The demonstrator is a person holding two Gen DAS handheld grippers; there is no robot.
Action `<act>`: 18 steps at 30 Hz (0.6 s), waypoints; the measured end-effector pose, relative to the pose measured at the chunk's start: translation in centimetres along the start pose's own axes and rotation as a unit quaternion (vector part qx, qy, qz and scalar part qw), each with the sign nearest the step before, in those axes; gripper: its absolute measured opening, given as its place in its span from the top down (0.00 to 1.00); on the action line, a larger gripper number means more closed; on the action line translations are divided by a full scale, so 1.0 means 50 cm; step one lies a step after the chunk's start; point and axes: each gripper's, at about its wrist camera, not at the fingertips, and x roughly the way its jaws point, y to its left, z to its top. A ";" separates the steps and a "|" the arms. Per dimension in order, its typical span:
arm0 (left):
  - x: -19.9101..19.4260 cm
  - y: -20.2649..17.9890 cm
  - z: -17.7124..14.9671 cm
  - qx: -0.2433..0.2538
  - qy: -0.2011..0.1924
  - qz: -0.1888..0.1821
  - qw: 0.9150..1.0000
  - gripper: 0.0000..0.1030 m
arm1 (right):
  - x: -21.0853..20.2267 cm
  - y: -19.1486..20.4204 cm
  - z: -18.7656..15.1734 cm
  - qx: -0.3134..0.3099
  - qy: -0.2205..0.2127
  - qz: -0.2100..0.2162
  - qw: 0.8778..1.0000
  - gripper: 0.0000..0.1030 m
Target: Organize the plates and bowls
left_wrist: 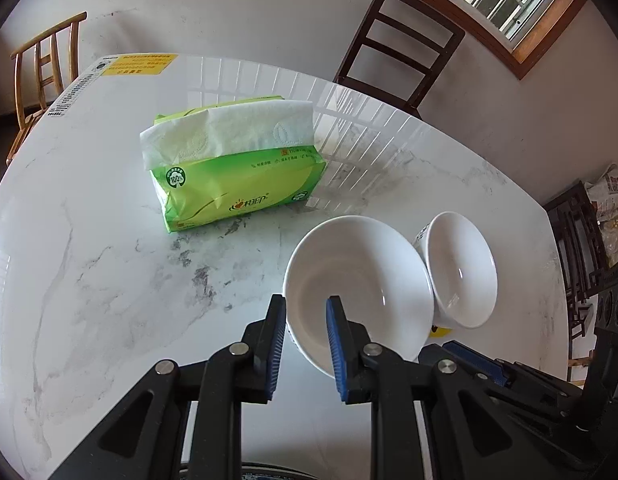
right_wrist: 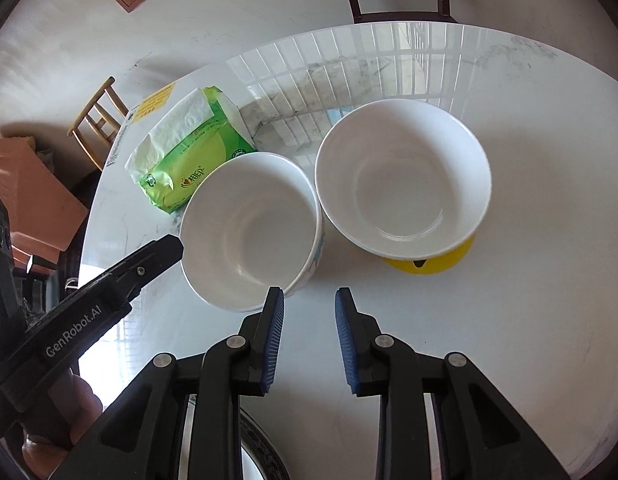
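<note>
— What's on the marble desk (left_wrist: 89, 240)?

— A green tissue pack (left_wrist: 233, 168), then two white bowls side by side. The left claw (left_wrist: 307, 308) pinches the near rim of the patterned bowl (left_wrist: 357, 276).

— And the other bowl?

— The yellow-based bowl (right_wrist: 403, 176) sits just beside it. The right claw (right_wrist: 309, 300) hangs narrowly parted, holding nothing.

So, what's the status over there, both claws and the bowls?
Left gripper clamped on the patterned bowl rim. Right gripper empty, jaws apart. Other bowl rests on a yellow dish. Tissue pack behind, out of the way.
</note>
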 end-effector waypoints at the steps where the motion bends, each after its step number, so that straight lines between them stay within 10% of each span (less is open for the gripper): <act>1: 0.007 0.002 0.002 -0.001 0.001 0.002 1.000 0.80 | 0.008 0.000 0.006 0.000 0.001 -0.001 1.000 0.76; 18: 0.090 0.010 0.013 -0.010 0.021 0.016 1.000 0.82 | 0.093 -0.006 0.057 0.013 0.019 -0.013 1.000 0.85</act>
